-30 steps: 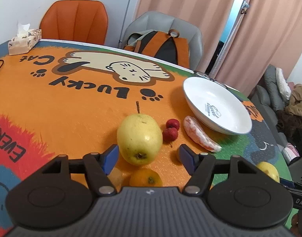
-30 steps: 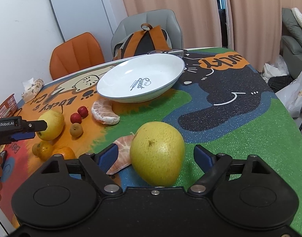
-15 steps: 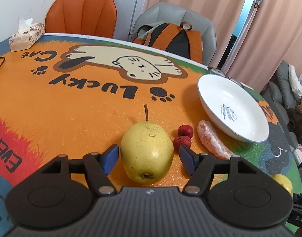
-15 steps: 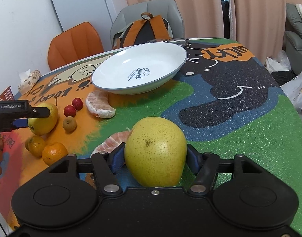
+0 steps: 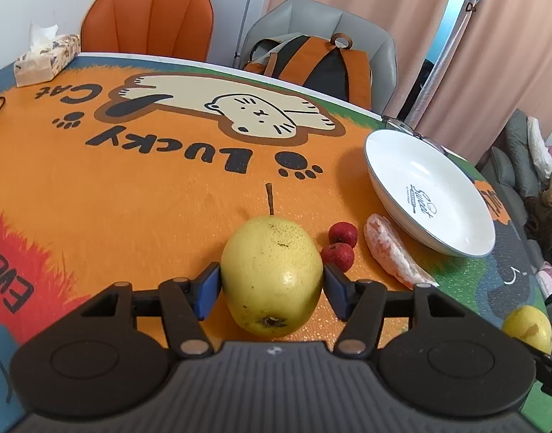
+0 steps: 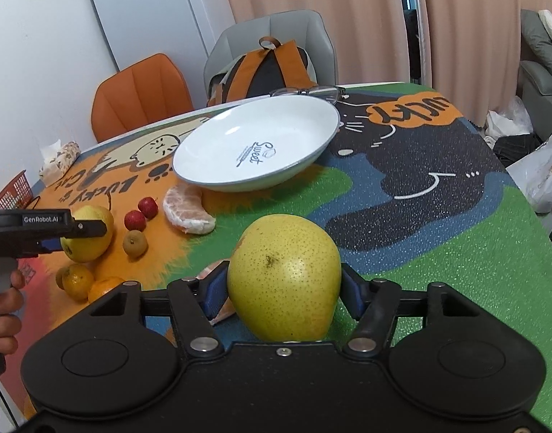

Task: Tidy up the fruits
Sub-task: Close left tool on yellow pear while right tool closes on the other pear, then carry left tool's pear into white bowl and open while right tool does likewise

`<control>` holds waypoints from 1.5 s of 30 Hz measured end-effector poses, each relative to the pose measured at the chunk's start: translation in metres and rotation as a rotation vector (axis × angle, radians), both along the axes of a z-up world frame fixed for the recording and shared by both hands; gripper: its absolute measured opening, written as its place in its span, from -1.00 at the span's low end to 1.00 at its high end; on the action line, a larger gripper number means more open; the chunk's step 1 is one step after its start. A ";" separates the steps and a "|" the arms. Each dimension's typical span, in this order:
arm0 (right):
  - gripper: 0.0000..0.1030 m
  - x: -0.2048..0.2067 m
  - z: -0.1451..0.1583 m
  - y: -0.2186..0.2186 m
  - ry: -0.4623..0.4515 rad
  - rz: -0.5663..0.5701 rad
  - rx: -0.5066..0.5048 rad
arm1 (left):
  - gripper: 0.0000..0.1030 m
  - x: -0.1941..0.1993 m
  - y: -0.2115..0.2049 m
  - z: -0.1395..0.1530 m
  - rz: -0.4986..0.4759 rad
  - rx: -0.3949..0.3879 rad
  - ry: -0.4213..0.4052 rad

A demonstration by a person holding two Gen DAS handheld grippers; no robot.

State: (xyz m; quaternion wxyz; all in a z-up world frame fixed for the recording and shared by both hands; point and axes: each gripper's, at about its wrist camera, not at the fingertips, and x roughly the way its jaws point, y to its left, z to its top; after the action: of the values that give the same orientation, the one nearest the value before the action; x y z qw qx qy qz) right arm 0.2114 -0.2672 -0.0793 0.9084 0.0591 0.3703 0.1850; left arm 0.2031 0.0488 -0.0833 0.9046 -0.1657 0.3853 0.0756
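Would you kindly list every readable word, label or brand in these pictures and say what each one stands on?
"Lucky Cat": on the orange part of the tablecloth, beside the cat drawing.
"Sweet": inside the white plate; the small line under it is too small to read.
"GenRobot.AI": on the side of the left gripper.
"EVER": on the tablecloth's red patch, cut off at the picture's edge.
"LUCKY": on the tablecloth's orange bubble by the black cat, partly cut off.

Left wrist view: stemmed pear [image 5: 272,274] on table [image 5: 131,187], between left gripper [image 5: 272,285] pads. 2 berries [image 5: 342,240] just right of it, peeled segment [image 5: 395,252] right of those, plate [image 5: 429,191] behind. Right wrist view: second pear [image 6: 285,276] between right gripper [image 6: 285,290] pads; 2 mandarins [image 6: 86,283] far left.
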 end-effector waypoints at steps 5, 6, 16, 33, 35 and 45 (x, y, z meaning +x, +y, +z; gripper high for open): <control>0.20 0.001 0.003 0.003 -0.010 0.008 0.001 | 0.16 -0.006 0.001 0.001 0.001 -0.015 -0.013; 0.20 0.001 0.005 0.004 -0.014 0.010 0.001 | 0.16 -0.008 0.002 0.002 0.001 -0.015 -0.016; 0.20 0.005 0.015 0.010 -0.037 0.017 0.009 | 0.16 -0.012 -0.001 0.022 -0.003 -0.012 -0.061; 0.20 0.024 0.045 0.015 -0.126 0.017 0.037 | 0.16 0.000 -0.028 0.059 -0.054 -0.002 -0.149; 0.20 0.028 0.047 0.017 -0.132 0.017 0.039 | 0.16 0.004 -0.032 0.063 -0.064 0.000 -0.156; 0.20 0.049 0.056 0.025 -0.143 0.016 0.071 | 0.16 0.028 -0.049 0.078 -0.091 -0.020 -0.203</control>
State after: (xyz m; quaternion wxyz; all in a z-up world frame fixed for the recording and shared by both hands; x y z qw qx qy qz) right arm 0.2602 -0.2420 -0.0231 0.9283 0.0750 0.2982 0.2089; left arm 0.2306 0.0001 -0.0057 0.9398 -0.1637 0.2995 0.0133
